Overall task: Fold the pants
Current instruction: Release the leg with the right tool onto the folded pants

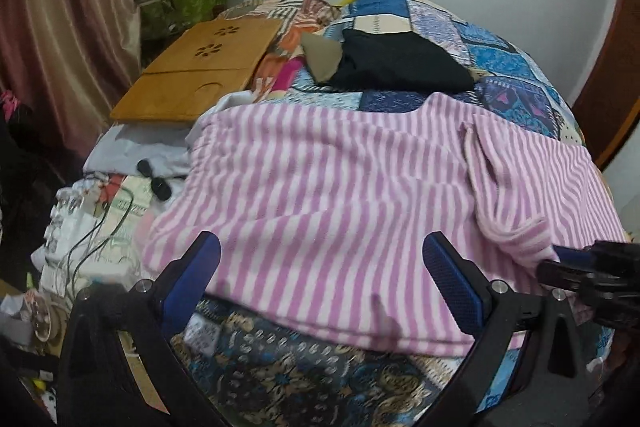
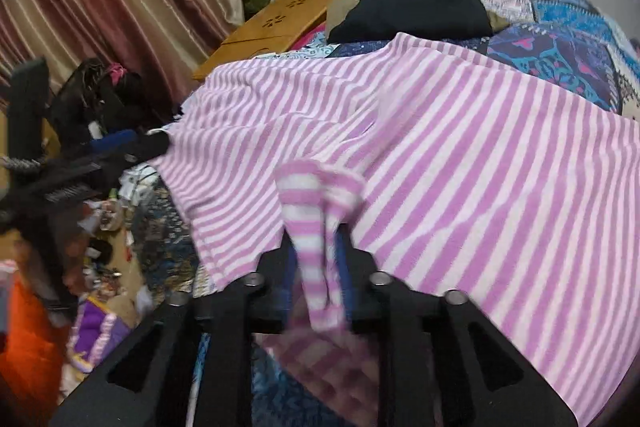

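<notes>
A: Where are the pink-and-white striped fleece pants?
B: Spread over the blue patchwork quilt, a black folded garment at 12 o'clock.
A: The left gripper?
B: Its 2 jaws stand wide apart over the near hem, gripping nothing.
A: The right gripper?
B: Nearly together, a bunched striped fold between them; whether they pinch it, I cannot tell.

Fleecy matt striped pants, smooth wooden board, printed cloth quilt

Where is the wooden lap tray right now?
In the left wrist view the wooden lap tray lies on the bed's far left, beside the curtain, just beyond the striped pants and left of the black garment.
</notes>
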Tool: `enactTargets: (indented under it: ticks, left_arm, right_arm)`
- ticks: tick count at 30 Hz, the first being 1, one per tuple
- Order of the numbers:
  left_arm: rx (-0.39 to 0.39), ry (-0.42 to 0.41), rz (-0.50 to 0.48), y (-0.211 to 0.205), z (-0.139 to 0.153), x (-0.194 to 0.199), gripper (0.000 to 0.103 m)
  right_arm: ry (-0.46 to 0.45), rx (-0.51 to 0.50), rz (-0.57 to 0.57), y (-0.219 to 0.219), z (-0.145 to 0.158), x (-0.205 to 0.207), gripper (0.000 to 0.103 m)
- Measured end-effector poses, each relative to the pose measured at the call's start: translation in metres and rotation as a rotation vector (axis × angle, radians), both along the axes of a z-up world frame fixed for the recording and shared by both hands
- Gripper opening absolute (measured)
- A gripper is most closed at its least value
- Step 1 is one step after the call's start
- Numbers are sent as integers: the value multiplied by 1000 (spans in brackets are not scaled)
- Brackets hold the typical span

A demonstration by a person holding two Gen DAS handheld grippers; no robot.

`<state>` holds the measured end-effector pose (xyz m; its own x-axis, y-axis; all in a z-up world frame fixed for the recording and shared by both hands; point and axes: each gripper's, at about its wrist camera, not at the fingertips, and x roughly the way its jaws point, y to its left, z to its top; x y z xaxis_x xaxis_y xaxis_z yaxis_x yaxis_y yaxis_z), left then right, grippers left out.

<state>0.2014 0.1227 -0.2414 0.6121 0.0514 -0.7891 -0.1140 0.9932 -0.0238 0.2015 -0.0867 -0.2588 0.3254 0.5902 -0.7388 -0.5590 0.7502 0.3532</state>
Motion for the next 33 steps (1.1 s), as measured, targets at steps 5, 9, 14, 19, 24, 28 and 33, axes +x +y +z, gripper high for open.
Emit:
enactTargets:
  ticks: [5,9,14,19,24,28,33]
  left_arm:
    - [-52,-25,-62,-22,7,19,103]
    - [-112,-21,-134,-49,8,33,103]
    - [-78,52,-229,-96,-17,48,103]
    - [58,106,-276,-115,-56,33,103]
    - [-9,133,-241,-93,-59,18,103]
    - [21,127,-233,-93,-60,6,103]
    - [71,104,-233,-91,-55,-13,103]
  right_arm:
    - [-91,-49,9,-14,33,-7,38]
    - [-170,-125,-65,-49,40,-6,38]
    - [-120,-206,-175,-87,14,4,38]
    - [-74,-196,-170,-116,-12,-12,38]
    - [-84,-187,-173,-130,-14,-32,38]
    - [-98,-184,-177,-143,-12,-45,36]
    - [-101,-190,-188,-153,-12,-55,36]
